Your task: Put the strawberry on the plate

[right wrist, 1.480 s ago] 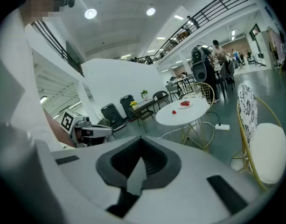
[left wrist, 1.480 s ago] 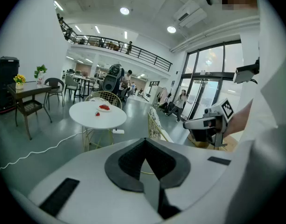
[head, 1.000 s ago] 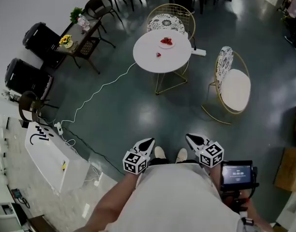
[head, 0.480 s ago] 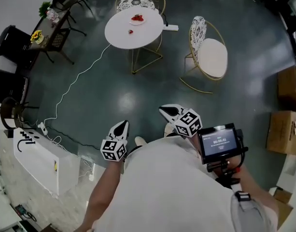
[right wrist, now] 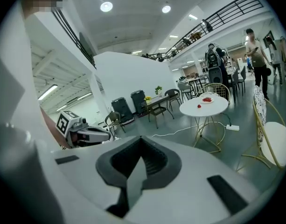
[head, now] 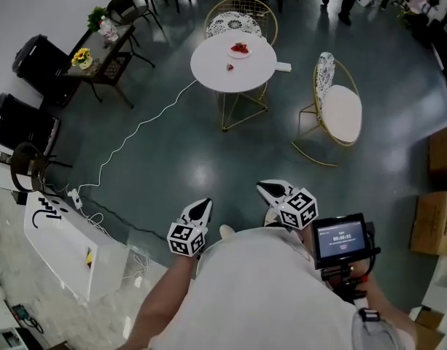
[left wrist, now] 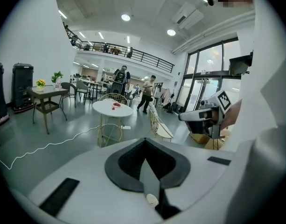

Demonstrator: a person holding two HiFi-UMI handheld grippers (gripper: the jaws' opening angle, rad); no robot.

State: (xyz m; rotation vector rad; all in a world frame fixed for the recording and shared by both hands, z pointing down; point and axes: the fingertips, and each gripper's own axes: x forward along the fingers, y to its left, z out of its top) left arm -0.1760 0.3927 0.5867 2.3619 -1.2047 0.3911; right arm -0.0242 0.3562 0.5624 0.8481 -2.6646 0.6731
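Head view puts the round white table [head: 208, 68] way off from both claws. The strawberry [head: 229, 68] sits loose on that table, near its middle. The plate [head: 247, 52] is on the table too, toward its far edge, with some red fruit on it. The left gripper [head: 203, 204] and right gripper [head: 269, 188] are both pinched fully closed with nothing in them, out on the table's near side.
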